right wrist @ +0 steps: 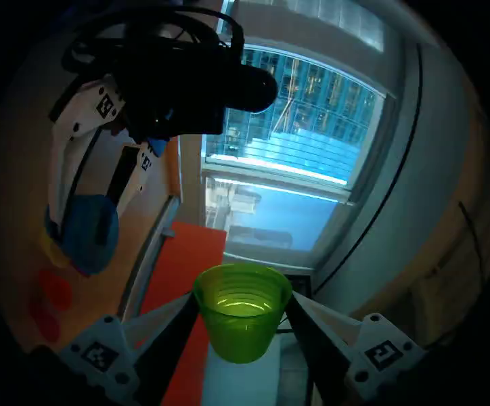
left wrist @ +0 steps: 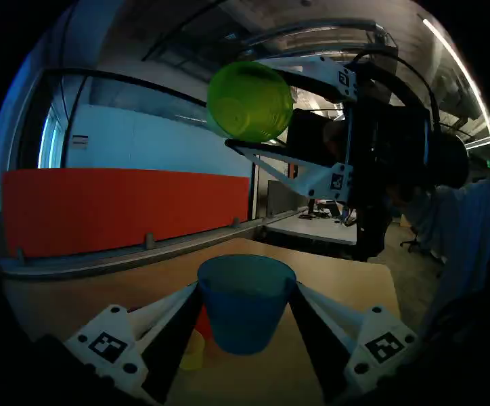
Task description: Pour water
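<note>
The translucent blue plastic cup [left wrist: 246,304] is sitting upright between the fingers [left wrist: 157,318] of the left gripper [left wrist: 246,289], over the near part of the pale wooden worktop [left wrist: 340,277]. Low at its left, a small yellow plastic cup [left wrist: 192,350] is standing on the worktop, with a small red plastic object [left wrist: 204,323] just behind it. High above them, the translucent green plastic cup [left wrist: 250,101] is lying tipped on its side between the fingers of the right gripper [right wrist: 243,301].
</note>
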